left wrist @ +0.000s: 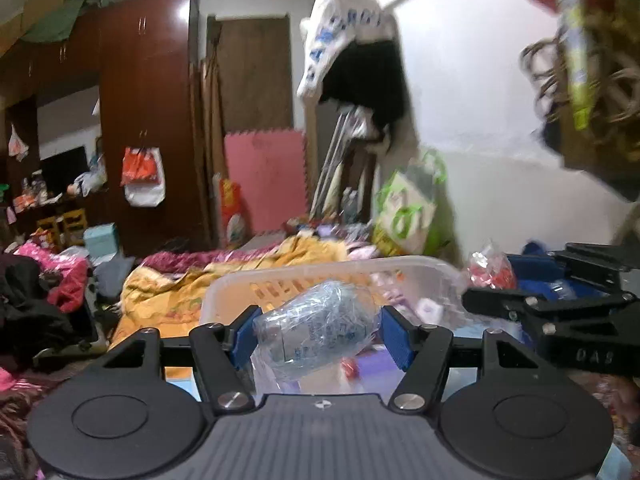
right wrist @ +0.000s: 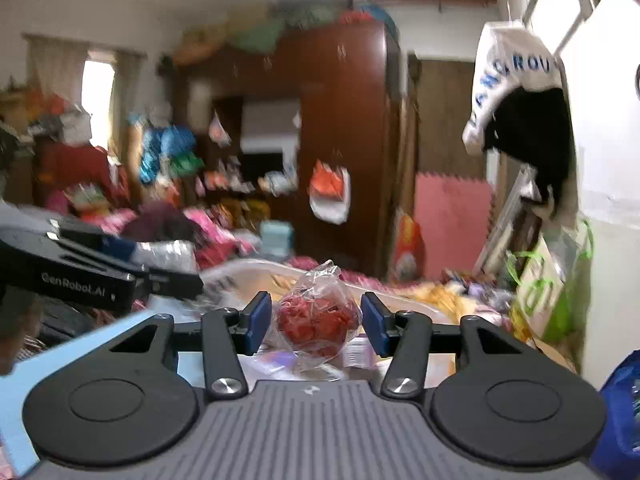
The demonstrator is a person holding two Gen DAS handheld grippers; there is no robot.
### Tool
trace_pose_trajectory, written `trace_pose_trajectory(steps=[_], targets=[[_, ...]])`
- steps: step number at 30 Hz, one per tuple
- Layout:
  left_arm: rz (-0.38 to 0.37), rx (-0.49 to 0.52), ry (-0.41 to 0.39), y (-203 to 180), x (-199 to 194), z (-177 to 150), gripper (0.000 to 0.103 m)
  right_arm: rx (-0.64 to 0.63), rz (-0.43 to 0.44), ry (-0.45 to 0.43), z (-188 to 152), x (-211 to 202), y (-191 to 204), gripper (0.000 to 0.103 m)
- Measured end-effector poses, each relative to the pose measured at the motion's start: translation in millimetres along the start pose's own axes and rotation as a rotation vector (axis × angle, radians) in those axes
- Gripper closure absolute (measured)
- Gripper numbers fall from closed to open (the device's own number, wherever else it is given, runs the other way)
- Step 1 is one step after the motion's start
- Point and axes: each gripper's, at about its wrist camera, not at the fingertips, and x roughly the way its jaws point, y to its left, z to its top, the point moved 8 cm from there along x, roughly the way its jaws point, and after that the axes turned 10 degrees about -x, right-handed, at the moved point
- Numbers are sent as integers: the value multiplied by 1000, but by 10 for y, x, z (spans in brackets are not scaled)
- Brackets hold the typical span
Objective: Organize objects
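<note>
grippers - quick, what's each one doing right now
Left gripper: shut on a clear bag of blue bits, over the white basket.
Right gripper: around a clear bag of red bits; whether the fingers grip it cannot be told.

Black left gripper (left wrist: pixel 320 334), blue pads (left wrist: pixel 244 334), silver screws.

My left gripper (left wrist: pixel 318 336) clamps a clear bag of blue bits (left wrist: pixel 316 330), lying sideways above the white basket (left wrist: pixel 320 270). My right gripper (right wrist: pixel 316 322) has a knotted clear bag of red bits (right wrist: pixel 316 320) between its pads, knot up.
</note>
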Motion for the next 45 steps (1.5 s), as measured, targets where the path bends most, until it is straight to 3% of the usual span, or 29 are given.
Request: trace_pose_trajectory(steps=[4,5,6,7,10,11,14,18,22,23,25,28,32,42,45], targets=[[8,-58,64,87,370,13,35,19,7,33,-73,338,-116,46],[-21,-82,72,104,422,0,34,22,9,37,-114,368,-124,40],[-45,-98,80,121,492,-18,32,29,12,51,-143,425,-134,23],[-43,-108,95,154,533,-47,27,34,-1,52,-167,449,-149,16],[-6,-110,115,172,568,-153,24,33,-19,12,-213,271,-160,8],[-9,-98,113,175,549,-187,24,37,-15,-4,-209,189,-142,0],[-39,-88,96,134,406,-244,24,42,1,-35,-172,-26,-91,0],[-79,-116,52,154,113,-303,24,16,-14,78,-256,-96,25,0],[-34,-117,-6,176,-64,-318,18,-90,-156,131,-372,-185,162,0],[-18,-107,-4,181,-72,-317,10,-85,-205,120,-390,-239,174,0],[-46,-92,29,157,-74,-366,7,-45,-256,108,-396,-314,177,0],[-52,-95,48,163,-103,-407,7,4,-231,112,-403,-367,166,0],[-23,-70,11,148,-213,-442,7,36,-209,104,-416,-445,158,0],[-109,-96,-8,-19,-363,-541,7,47,-187,90,-466,-511,235,0],[-94,-98,-19,-71,-376,-576,7,52,-186,95,-479,-502,244,0]])
